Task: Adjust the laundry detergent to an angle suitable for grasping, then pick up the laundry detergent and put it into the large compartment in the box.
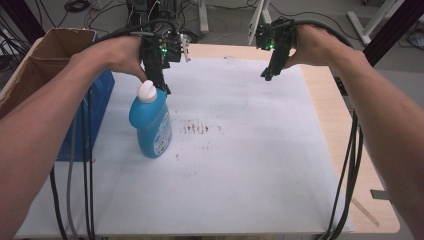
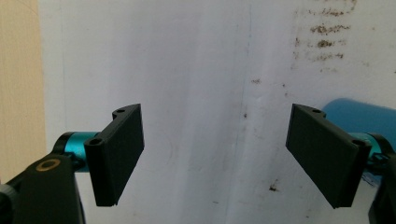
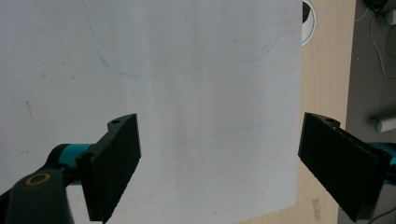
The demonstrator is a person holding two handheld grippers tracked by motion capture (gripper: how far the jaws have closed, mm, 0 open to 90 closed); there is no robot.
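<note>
A blue detergent bottle (image 1: pixel 151 125) with a white cap (image 1: pixel 147 91) stands upright on the white sheet (image 1: pixel 240 150), left of centre. My left gripper (image 1: pixel 163 90) hovers just behind and to the right of the cap, pointing down, jaws open with nothing between them. In the left gripper view its jaws stand wide apart over the sheet (image 2: pixel 196 93), and a blue edge of the bottle (image 2: pixel 359 116) peeks in behind the right jaw. My right gripper (image 1: pixel 266 75) hangs over the far right part of the sheet, open and empty; its own view looks down on bare sheet (image 3: pixel 187 70).
An open cardboard box (image 1: pixel 45 55) stands at the far left beside a blue container (image 1: pixel 100 100). Brown stains (image 1: pixel 200 128) mark the sheet's middle. Wooden tabletop (image 1: pixel 340 115) shows along the right edge, with a round cable hole (image 3: pixel 308 16). Cables hang off the front at both sides.
</note>
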